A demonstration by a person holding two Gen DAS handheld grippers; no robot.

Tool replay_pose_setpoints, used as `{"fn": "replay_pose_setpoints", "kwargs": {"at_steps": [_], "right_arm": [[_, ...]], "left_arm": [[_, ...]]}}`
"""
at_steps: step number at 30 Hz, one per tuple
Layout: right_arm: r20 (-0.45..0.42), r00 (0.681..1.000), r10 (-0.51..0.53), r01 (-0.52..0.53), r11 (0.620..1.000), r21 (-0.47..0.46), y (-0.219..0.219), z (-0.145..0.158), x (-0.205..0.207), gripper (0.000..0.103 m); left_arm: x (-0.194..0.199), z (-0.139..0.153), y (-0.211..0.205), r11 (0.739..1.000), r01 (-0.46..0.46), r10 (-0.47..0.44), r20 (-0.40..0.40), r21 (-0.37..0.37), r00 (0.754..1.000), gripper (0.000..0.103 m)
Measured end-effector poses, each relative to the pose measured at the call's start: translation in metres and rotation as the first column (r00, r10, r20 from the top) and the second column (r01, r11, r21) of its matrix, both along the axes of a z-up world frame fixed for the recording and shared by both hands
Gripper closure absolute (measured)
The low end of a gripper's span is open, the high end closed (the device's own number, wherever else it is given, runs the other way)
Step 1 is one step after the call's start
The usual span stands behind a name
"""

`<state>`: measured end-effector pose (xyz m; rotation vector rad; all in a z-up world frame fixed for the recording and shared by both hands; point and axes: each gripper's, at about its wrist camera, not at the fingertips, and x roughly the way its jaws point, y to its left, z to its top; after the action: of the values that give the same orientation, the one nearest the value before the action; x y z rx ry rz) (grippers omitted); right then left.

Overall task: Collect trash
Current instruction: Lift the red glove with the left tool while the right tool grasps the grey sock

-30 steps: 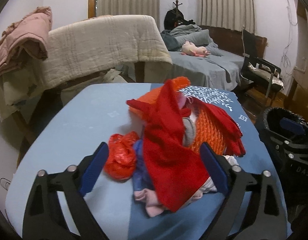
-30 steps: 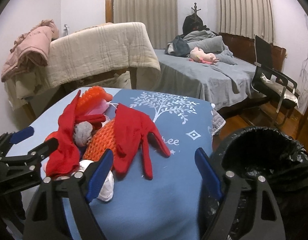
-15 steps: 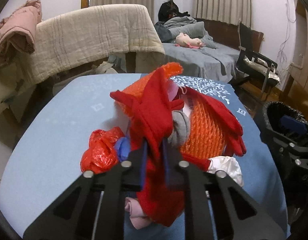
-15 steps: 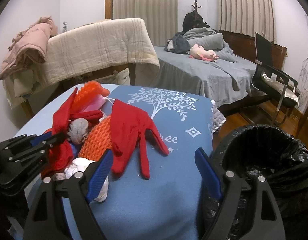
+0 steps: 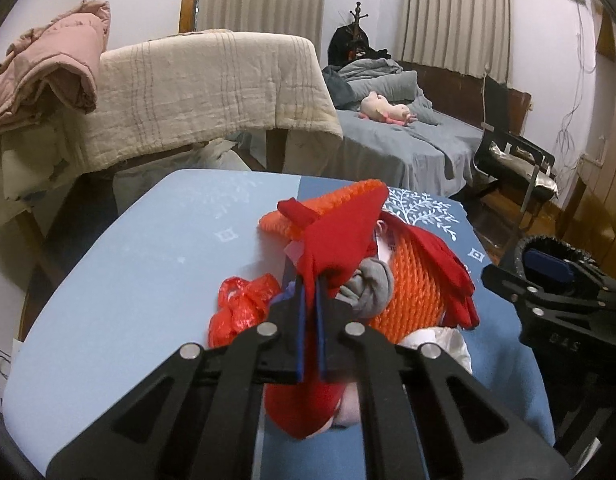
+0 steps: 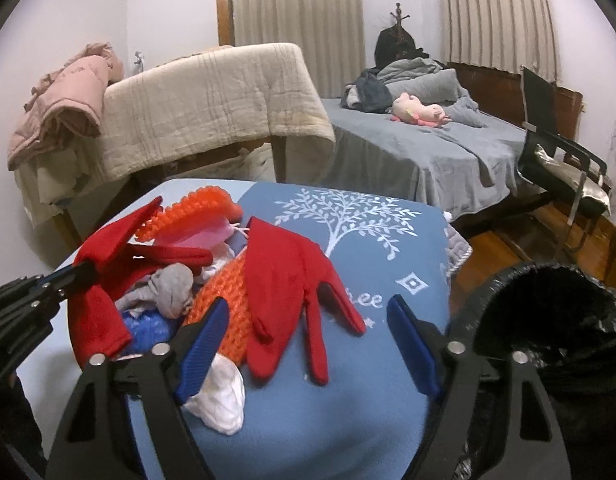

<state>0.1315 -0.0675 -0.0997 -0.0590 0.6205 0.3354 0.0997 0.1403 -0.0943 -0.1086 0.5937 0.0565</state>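
- Clamping your left gripper on a red glove, lifted over the bench.
- Right gripper: jaws apart, empty.
- Pile unsorted; bin awaits.

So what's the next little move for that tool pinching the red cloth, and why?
Probably lift the left tool and carry it toward the black-lined bin. Its fingers are shut on the red cloth, which is partly raised off the pile on the blue table, and the bin stands open beside the table.
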Motion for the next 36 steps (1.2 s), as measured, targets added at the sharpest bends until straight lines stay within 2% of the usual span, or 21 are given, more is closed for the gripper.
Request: {"fn": "replay_pose_setpoints", "kwargs": {"at_steps": [8,14,19,24,25,26,29,36], "right_arm": [[-0.031,0.993,0.111,-0.11,0.993,0.04,0.033,0.001,0.012,0.042],[-0.046,0.98,0.196,-0.193,0.979,0.058,0.068,-0.001,0.013,0.048],[-0.066,0.972,0.226,-0.224,0.974,0.032,0.086,-0.009,0.012,0.049],[-0.126,0.962,0.243,-0.242,0.97,0.023,0.098,-0.022,0.021,0.064],[-0.129,0.96,0.25,-0.248,0.968,0.026,0.099,-0.024,0.021,0.074],[-0.137,0.955,0.262,-0.261,0.965,0.029,0.1,-0.024,0.021,0.077],[-0.134,0.953,0.271,-0.27,0.962,0.029,0.099,-0.021,0.019,0.08],[-0.055,0.953,0.3,-0.296,0.953,0.069,0.089,0.012,0.006,0.08]], "left_arm": [[0.011,0.005,0.015,0.999,-0.03,0.03,0.011,-0.013,0.999,0.099],[0.005,0.003,0.037,0.996,-0.085,0.085,0.003,-0.003,0.996,0.099],[-0.001,0.005,0.054,0.992,-0.129,0.129,0.01,0.003,0.992,0.099],[-0.006,0.006,0.06,0.99,-0.141,0.142,0.011,-0.005,0.99,0.099],[-0.006,0.006,0.061,0.99,-0.142,0.142,0.011,-0.007,0.99,0.099],[-0.006,0.007,0.061,0.99,-0.142,0.142,0.013,-0.007,0.99,0.099],[-0.006,0.01,0.061,0.99,-0.14,0.14,0.02,-0.003,0.99,0.099],[-0.012,0.026,0.053,0.991,-0.132,0.132,0.059,-0.001,0.99,0.099]]}}
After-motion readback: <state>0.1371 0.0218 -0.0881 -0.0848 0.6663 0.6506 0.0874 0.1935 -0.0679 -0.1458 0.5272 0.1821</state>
